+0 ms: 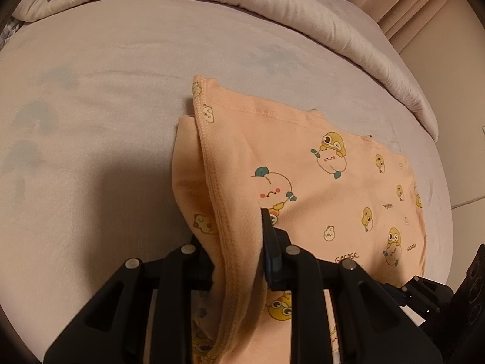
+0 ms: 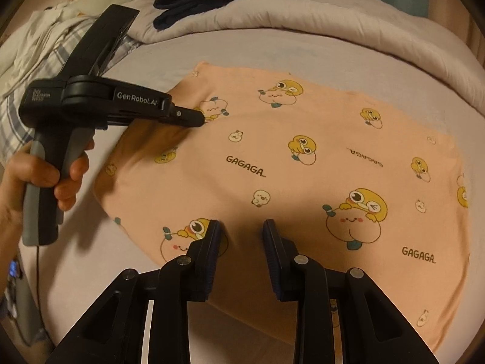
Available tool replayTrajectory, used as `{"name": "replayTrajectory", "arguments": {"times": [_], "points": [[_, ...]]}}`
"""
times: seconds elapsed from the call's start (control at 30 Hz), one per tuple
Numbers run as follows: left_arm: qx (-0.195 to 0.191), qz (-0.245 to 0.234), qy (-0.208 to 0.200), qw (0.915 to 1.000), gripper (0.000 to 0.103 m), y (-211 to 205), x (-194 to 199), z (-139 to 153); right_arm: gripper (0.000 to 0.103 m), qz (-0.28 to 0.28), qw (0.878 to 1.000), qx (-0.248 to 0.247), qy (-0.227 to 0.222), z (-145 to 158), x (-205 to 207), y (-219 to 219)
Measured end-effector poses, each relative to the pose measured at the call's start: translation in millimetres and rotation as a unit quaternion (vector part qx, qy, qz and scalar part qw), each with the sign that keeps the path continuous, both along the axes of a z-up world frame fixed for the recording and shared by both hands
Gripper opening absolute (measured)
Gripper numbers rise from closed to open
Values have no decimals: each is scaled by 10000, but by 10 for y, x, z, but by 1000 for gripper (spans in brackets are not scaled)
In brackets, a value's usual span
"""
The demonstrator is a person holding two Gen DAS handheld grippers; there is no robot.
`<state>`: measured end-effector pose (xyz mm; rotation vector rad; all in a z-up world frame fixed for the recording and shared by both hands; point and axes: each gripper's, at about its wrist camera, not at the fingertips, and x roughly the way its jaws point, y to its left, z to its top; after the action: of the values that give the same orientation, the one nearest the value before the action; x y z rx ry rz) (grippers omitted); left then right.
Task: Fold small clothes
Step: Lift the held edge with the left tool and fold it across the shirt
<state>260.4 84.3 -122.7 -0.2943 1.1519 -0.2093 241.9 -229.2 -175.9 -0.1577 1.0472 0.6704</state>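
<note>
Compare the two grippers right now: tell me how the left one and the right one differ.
The left gripper is shut on a raised fold of the peach cartoon-print garment; the right gripper is open, holding nothing. The left gripper sits at the garment's left side, lifting its edge off the bed sheet; the right gripper hovers over the near edge, where the cloth lies flat. Both are black two-finger grippers over the same garment.

Peach garment (image 2: 303, 163) with yellow cartoon ducks, pale lilac bedsheet (image 1: 121, 69), black grippers, navy clothes (image 2: 200, 3)
</note>
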Motion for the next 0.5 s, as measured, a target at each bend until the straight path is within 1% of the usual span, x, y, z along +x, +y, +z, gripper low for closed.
{"name": "replayTrajectory", "arguments": {"times": [0.07, 0.17, 0.23, 0.37, 0.5], "points": [[-68, 3, -18, 10000, 19, 11, -16, 30, 31, -91, 9996, 245, 82, 57, -7, -70], [-212, 126, -46, 9997, 18, 53, -46, 85, 31, -279, 9976, 612, 160, 106, 56, -182], [-270, 175, -89, 9994, 17, 49, -67, 140, 31, -441, 9958, 769, 239, 92, 71, -267], [-358, 118, -240, 9990, 14, -43, -127, 268, 31, -665, 9906, 1124, 395, 97, 146, -390], [-574, 85, -363, 9977, 14, -149, -178, 416, 31, -887, 9837, 1481, 509, 87, 130, -521]]}}
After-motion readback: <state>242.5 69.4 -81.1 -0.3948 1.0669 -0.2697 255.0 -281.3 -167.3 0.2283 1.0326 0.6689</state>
